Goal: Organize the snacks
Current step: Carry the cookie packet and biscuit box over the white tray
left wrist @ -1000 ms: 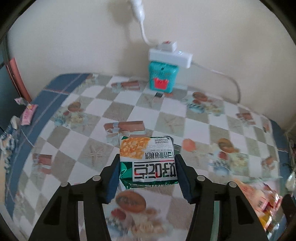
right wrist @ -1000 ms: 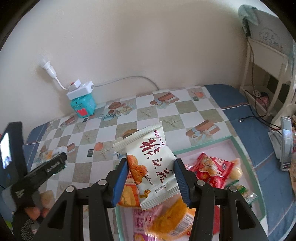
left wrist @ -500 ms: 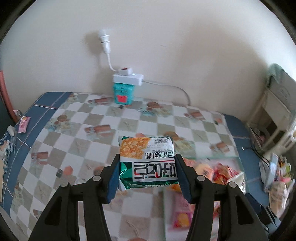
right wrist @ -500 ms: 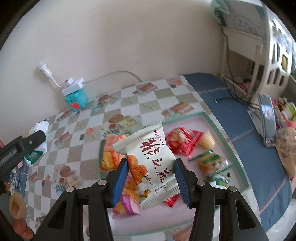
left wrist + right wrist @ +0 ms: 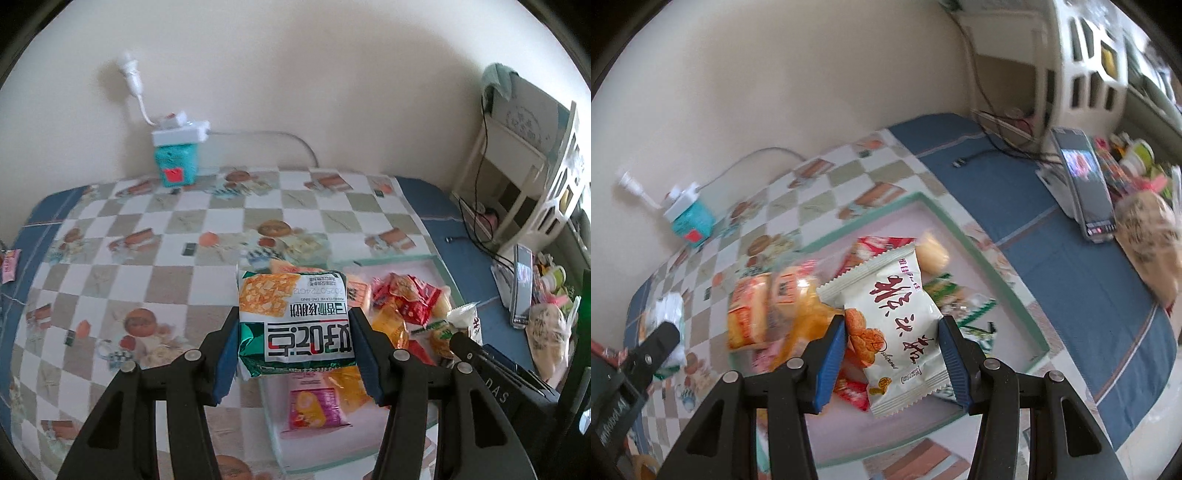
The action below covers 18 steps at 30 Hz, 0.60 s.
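Snacks lie heaped in the pink tray point(image 5: 997, 280) on the checkered bench point(image 5: 110, 229). The left claw point(image 5: 295, 332) pinches a green cracker packet point(image 5: 295, 317) above the tray's near left edge. The right claw point(image 5: 892, 350) pinches a white pastry packet point(image 5: 894, 328) over the pile.

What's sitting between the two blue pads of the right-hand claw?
In the right wrist view, a white snack packet with red writing is pinched between the right gripper's blue pads, above the pink tray.
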{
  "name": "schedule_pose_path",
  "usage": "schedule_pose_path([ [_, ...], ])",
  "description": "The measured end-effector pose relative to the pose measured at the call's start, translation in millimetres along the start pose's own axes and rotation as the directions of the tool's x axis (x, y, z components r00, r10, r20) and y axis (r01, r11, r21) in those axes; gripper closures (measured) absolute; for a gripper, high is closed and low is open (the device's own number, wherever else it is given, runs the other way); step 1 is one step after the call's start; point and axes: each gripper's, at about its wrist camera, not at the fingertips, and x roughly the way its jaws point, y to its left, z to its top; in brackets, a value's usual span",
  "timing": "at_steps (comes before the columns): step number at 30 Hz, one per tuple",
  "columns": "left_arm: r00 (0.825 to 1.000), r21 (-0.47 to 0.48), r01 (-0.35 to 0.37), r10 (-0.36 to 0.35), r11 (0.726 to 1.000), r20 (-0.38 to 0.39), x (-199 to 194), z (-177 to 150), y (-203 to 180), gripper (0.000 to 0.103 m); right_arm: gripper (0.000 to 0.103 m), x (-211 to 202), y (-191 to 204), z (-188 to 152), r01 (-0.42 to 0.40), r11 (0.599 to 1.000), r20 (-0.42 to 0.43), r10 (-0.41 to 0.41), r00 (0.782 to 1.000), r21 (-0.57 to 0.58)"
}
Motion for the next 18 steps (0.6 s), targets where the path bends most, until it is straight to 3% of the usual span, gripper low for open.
schedule_pose_path([
  [18, 0.998, 0.123, 0.033, -0.027, 0.992, -0.049, 48.8, -6.3, -42.4, 0.045, 0.048, 25.4, -2.9, -1.3, 0.018, 1.000, -0.057, -0.019, 0.998, -0.012],
])
